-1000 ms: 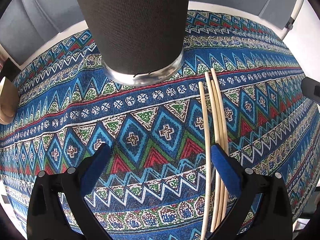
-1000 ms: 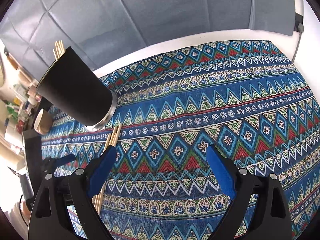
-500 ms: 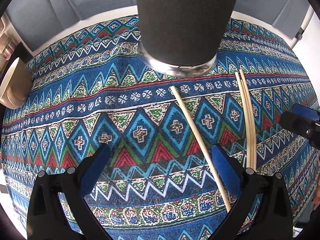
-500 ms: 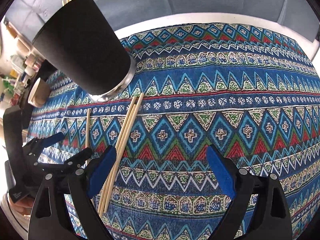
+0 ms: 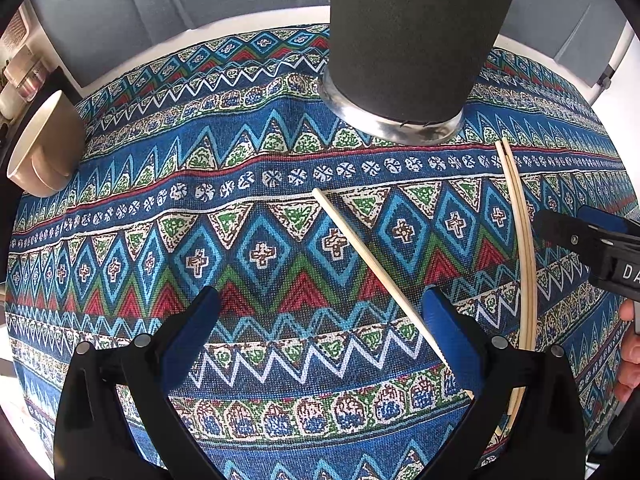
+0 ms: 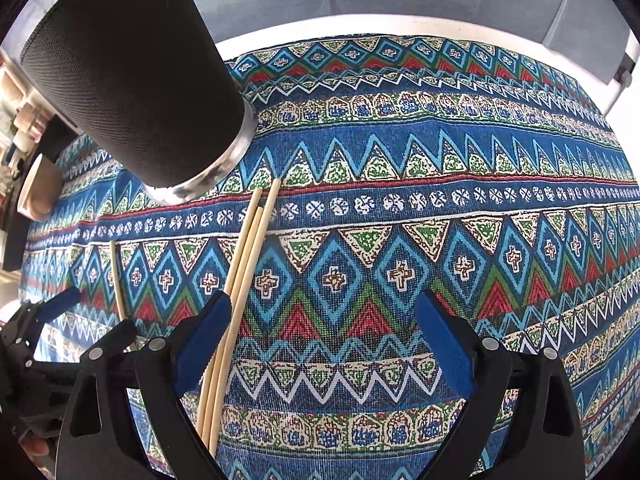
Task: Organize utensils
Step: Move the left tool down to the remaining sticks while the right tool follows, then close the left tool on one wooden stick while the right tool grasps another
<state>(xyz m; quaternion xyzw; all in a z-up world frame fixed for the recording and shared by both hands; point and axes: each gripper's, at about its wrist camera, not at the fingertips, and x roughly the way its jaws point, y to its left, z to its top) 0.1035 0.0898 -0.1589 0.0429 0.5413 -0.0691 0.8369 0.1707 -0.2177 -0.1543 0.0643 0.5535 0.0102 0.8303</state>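
Where chopsticks lie, room beside holder

holder behind chopsticks | lone chopstick left of them

Cup: tall, black, rough sides, shiny silver ring at the bottom; stands upright on the cloth.
Lone stick: thin, pale wood; lies flat and slanted, in front of the cup.
Stick bunch: three pale sticks, side by side, touching; flat, tips near the cup's bottom.
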